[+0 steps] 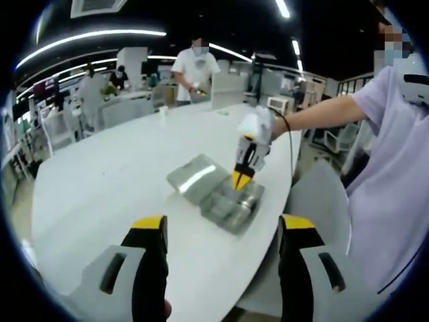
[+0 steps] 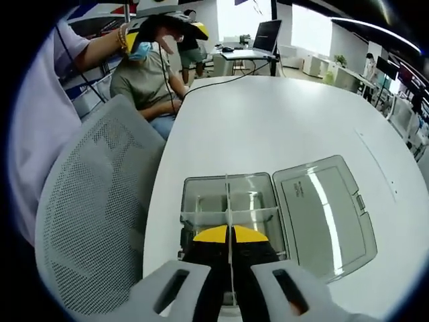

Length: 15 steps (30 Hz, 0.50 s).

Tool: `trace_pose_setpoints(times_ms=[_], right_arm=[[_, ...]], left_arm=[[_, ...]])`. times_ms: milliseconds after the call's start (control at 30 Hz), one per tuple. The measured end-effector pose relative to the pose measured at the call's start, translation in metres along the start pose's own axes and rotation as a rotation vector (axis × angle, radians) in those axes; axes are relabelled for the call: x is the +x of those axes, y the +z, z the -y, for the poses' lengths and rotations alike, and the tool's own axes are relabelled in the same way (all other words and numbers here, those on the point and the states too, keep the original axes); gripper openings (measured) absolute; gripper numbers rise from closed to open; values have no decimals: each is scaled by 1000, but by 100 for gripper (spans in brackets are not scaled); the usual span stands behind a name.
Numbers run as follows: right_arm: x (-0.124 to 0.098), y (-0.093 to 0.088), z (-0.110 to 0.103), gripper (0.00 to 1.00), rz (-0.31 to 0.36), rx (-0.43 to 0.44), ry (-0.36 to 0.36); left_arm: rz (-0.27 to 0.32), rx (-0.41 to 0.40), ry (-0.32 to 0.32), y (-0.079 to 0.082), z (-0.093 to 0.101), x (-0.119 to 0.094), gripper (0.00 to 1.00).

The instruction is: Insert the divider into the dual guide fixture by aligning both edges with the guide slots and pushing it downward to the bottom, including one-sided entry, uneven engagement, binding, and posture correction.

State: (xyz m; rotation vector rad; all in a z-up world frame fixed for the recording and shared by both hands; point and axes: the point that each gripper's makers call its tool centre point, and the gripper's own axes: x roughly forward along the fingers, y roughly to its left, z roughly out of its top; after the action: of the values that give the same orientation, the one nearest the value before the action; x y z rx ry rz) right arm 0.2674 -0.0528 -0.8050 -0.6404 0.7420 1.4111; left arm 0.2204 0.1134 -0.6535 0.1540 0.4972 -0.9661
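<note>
A clear plastic box [image 2: 201, 201] serves as the guide fixture and stands near the edge of the white table [image 2: 268, 121]. Its lid [image 2: 325, 215] lies open flat beside it. A thin translucent divider [image 2: 228, 194] stands on edge along the middle of the box and crosses another divider [image 2: 255, 215]. My right gripper [image 2: 229, 236] is shut on the divider's near end. In the left gripper view the right gripper [image 1: 242, 178] points down into the box [image 1: 224, 201]. My left gripper [image 1: 224, 228] is open, held up and away from the box with nothing between its fingers, and shows again as the left gripper [image 2: 166, 28].
A grey mesh chair [image 2: 94, 221] stands close against the table edge by the box. A seated person [image 2: 144, 77] is behind it, with a laptop [image 2: 267, 33] at the far end. Other people [image 1: 194, 67] and chairs [image 1: 57, 127] stand beyond the table.
</note>
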Motion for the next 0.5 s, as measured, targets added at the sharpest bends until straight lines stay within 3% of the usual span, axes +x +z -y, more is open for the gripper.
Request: trace_pose_setpoints(times_ms=[200,500], right_arm=[[11,-11,-1,0,-72,-31,-17],[13,-13,0,0,-85,-12,-13]], left_arm=[[4,-4,10,1,-4,-2,65],[6,-8,14,0,-5,-3,65]])
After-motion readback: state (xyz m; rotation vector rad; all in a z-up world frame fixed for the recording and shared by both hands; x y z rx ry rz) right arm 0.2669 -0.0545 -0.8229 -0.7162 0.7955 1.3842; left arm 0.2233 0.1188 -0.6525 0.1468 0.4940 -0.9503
